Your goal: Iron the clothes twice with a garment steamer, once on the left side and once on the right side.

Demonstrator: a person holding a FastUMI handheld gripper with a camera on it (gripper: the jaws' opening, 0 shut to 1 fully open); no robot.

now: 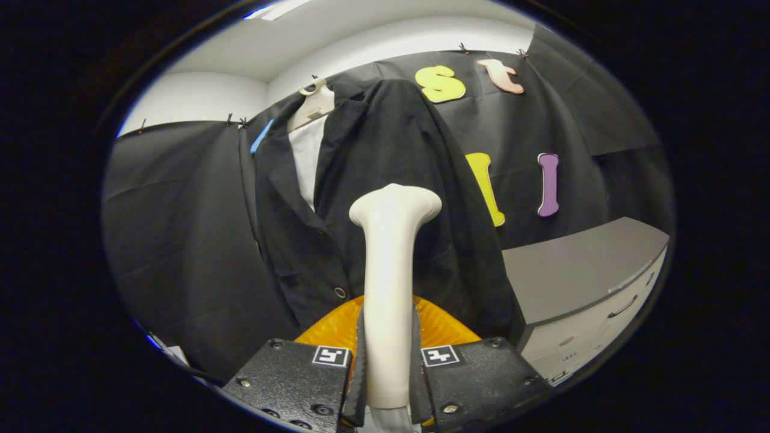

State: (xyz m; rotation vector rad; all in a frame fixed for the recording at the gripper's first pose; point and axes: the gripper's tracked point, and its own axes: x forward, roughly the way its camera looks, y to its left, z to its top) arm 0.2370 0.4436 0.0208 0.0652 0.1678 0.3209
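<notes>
Hand-held gripper: the hand-held gripper (pixel 388 367) has its two fingers (pixel 361 367) clamped on the handle of the garment steamer, one finger pressing on each side of it.
Garment steamer: the garment steamer (pixel 390 282) is a pale, cream-coloured wand that stands upright between the fingers and rises ahead of them; it widens at the top into a flared head (pixel 395 203).
Steamer head: the head faces the dark jacket and sits over its front panel, near the middle of the chest; whether it touches the cloth cannot be told.
Jacket: the dark jacket (pixel 385 144) hangs just beyond the steamer on a pale hanger (pixel 313 105), its front open at the collar, with a lapel falling on either side.
Shirt: a white shirt (pixel 307 159) shows in the opening between the lapels, under the hanger.
Button: a small round button (pixel 340 293) sits on the jacket front, just beside the steamer's shaft and lower than its head.
Orange part: a ribbed orange part (pixel 334 328) spreads behind the steamer's handle just ahead of the fingers; what it belongs to cannot be told.
Bench: a grey-topped bench (pixel 577 264) with pale drawers (pixel 601 325) stands beside the jacket's hem, apart from the steamer.
Booth wall: black cloth (pixel 180 228) hangs behind the jacket and on both sides of it.
Upper wall: a white wall (pixel 204 96) shows above the cloth.
</notes>
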